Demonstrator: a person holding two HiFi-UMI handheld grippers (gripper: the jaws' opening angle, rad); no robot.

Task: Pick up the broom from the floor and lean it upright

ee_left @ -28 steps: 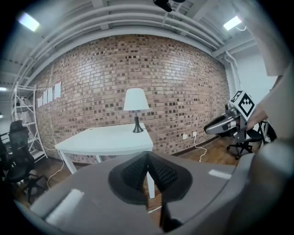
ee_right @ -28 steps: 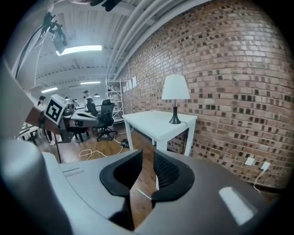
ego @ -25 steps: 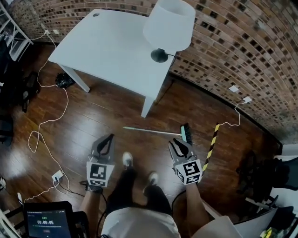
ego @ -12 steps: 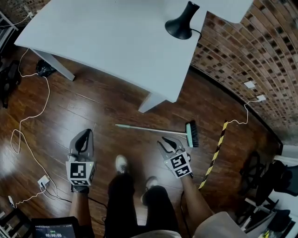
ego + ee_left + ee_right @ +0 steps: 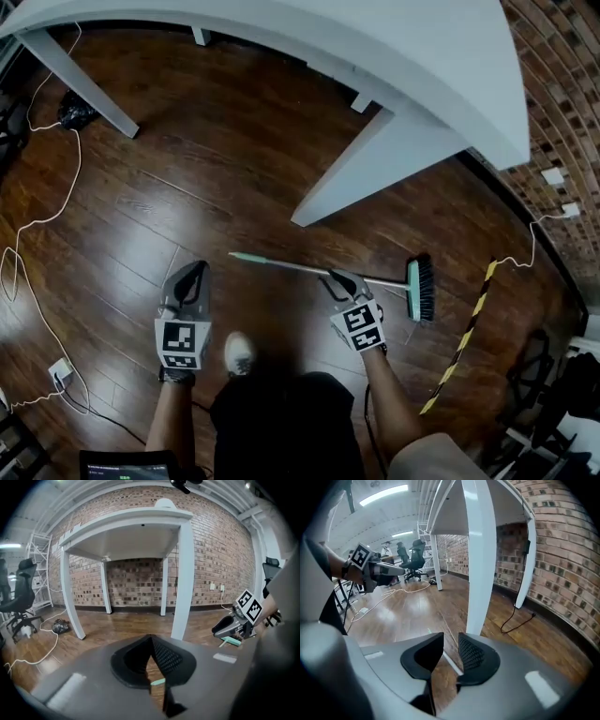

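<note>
The broom (image 5: 291, 267) lies flat on the dark wood floor, its teal handle tip to the left and its dark-bristled head (image 5: 423, 289) to the right. My right gripper (image 5: 339, 277) is low over the shaft near the head end. Its jaws stand open, and the pale shaft (image 5: 449, 659) runs on the floor between them without touching the pads (image 5: 471, 654). My left gripper (image 5: 195, 269) hovers left of the handle tip, apart from the broom, shut and empty. In the left gripper view (image 5: 151, 639) the teal tip (image 5: 158, 682) shows on the floor beneath the jaws.
A white table leg (image 5: 375, 159) stands just beyond the broom, under the white tabletop (image 5: 441, 66). White cables (image 5: 37, 220) trail over the floor at left. A yellow-black striped strip (image 5: 464, 342) lies right of the broom head. Brick wall (image 5: 562, 94) at right. My shoe (image 5: 240, 353) is between the grippers.
Both grippers have sunk toward the floor and the head view has dropped with them. The right gripper has come down from short of the broom to over its shaft.
</note>
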